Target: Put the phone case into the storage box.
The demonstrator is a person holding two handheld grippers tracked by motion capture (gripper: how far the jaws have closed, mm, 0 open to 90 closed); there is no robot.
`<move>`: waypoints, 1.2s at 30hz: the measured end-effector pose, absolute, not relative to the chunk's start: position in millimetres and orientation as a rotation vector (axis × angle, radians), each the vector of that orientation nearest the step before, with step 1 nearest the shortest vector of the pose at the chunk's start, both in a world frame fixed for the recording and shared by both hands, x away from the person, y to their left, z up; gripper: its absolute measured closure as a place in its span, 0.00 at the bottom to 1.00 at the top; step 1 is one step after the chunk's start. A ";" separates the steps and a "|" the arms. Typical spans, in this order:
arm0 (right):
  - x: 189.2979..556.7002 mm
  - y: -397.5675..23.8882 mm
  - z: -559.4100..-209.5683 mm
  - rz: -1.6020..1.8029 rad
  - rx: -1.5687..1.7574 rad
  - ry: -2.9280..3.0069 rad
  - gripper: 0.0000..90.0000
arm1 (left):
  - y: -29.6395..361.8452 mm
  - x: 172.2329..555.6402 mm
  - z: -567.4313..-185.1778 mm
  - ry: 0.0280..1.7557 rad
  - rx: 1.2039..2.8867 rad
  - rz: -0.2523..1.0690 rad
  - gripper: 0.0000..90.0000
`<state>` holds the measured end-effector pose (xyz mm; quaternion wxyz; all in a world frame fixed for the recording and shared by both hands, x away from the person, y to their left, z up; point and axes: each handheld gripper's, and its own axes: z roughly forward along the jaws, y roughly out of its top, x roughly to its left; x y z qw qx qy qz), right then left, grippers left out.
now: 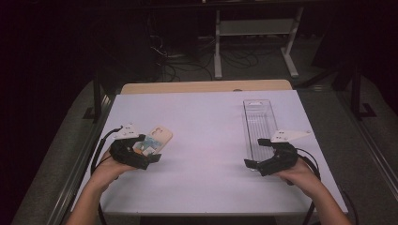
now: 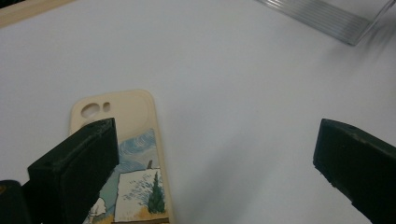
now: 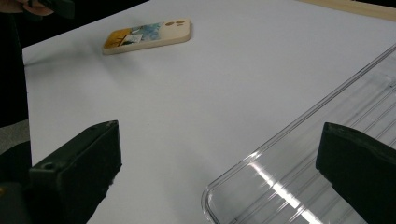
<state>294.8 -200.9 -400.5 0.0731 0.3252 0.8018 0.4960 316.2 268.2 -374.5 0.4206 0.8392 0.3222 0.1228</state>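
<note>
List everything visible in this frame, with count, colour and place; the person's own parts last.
phone case: one, cream with a painted landscape, lying flat at the table's left, under the left gripper.
clear tray: one, transparent plastic, long, at the table's right.
table: one, white top with a wooden far edge.
metal stand: one, white, on the floor behind the table.
left gripper: one, black, jaws open over the phone case.
right gripper: one, black, jaws open at the tray's near end.
</note>
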 end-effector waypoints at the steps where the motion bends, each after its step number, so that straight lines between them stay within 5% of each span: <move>1: 294.9 -200.9 -400.5 1.491 0.977 2.407 0.00 | 268.5 317.7 -373.2 0.807 2.103 0.309 0.00; 36: 294.5 -200.9 -400.4 1.488 0.965 2.409 0.00 | 271.6 365.0 -357.0 0.910 2.043 0.364 0.00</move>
